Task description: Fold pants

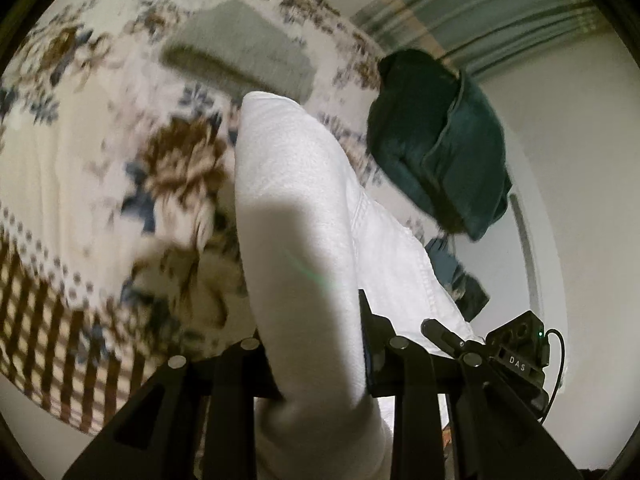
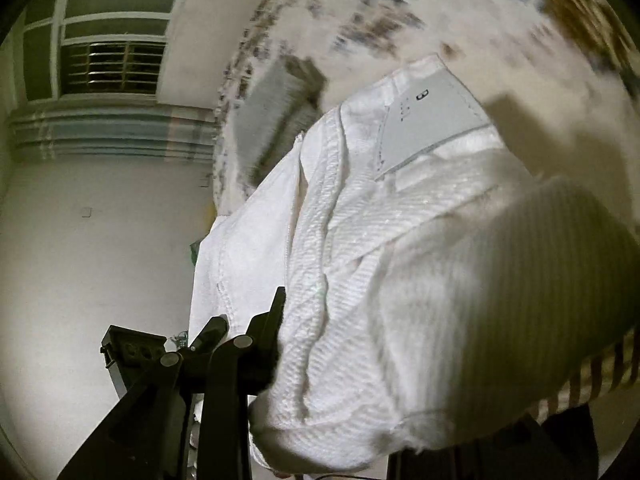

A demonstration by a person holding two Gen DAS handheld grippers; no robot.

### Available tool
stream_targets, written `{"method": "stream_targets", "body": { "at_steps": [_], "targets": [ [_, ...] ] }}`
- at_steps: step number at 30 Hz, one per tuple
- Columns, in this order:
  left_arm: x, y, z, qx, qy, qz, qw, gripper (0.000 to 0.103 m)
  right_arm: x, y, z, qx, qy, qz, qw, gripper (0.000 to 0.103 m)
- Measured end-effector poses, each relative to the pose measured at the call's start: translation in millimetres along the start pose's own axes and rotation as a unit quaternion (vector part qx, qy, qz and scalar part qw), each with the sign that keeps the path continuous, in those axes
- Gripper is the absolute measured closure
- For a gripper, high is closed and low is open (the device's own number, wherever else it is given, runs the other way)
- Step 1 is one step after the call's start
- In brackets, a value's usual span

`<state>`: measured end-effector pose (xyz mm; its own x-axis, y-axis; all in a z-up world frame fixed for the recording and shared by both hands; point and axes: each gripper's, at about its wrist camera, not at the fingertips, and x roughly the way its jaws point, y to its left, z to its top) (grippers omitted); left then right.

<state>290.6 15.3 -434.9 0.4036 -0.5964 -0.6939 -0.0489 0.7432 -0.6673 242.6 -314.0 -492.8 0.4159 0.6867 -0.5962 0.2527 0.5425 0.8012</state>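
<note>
White pants (image 1: 304, 208) hang lifted over a floral bedspread (image 1: 88, 152). My left gripper (image 1: 320, 364) is shut on a thick fold of the white fabric, which drapes over its fingers. In the right wrist view the waistband end of the pants (image 2: 360, 240), with a grey label (image 2: 432, 120), is bunched in front of the camera. My right gripper (image 2: 320, 360) is shut on the white cloth; only its left finger (image 2: 276, 312) shows, the other is hidden by fabric. The other gripper's body (image 1: 516, 344) shows at the lower right of the left wrist view.
A folded grey garment (image 1: 240, 48) lies on the bedspread further back. A dark green cushion (image 1: 436, 140) sits at the bed's edge by the white wall. A window with bars (image 2: 108, 68) and striped curtain (image 2: 112, 132) are on the wall.
</note>
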Motion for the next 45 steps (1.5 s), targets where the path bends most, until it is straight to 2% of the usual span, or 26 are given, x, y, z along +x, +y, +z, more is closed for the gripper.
{"method": "stream_targets", "body": {
  "at_steps": [4,9,14,18,22,27,32,36,37,39,45],
  "targets": [
    [-3,-8,60,0.006,-0.013,-0.007,0.9999,0.079,11,47,38,-0.011,-0.015,0.002,1.0,0.073],
    [3,1,164,0.031,-0.023,-0.017,0.9991,0.079,62,110,101,-0.018,-0.037,0.01,0.999,0.073],
    [29,38,281,0.053,-0.033,-0.016,0.9979,0.079,158,154,176,-0.012,-0.059,0.027,0.998,0.073],
    [62,79,352,0.06,-0.037,-0.016,0.9974,0.079,243,167,232,-0.012,-0.071,0.037,0.997,0.073],
    [103,124,403,0.057,-0.034,-0.017,0.9976,0.079,320,164,279,-0.014,-0.077,0.038,0.996,0.073],
    [146,171,431,0.044,-0.018,-0.013,0.9988,0.079,384,148,307,-0.015,-0.068,0.019,0.997,0.073],
    [160,196,424,0.034,-0.01,-0.014,0.9993,0.078,415,133,309,-0.031,-0.048,-0.003,0.998,0.073],
    [157,205,409,0.019,0.001,-0.017,0.9997,0.074,414,124,312,-0.032,-0.022,-0.023,0.999,0.067],
    [156,206,409,0.016,0.002,-0.015,0.9997,0.074,414,123,312,-0.034,-0.013,-0.034,0.999,0.062],
    [150,203,405,0.017,0.005,-0.001,0.9998,0.072,407,122,315,-0.034,-0.006,-0.052,0.998,0.058],
    [130,187,398,0.036,-0.001,0.055,0.9979,0.071,371,126,308,-0.046,-0.001,-0.114,0.992,0.057]
  ]
}}
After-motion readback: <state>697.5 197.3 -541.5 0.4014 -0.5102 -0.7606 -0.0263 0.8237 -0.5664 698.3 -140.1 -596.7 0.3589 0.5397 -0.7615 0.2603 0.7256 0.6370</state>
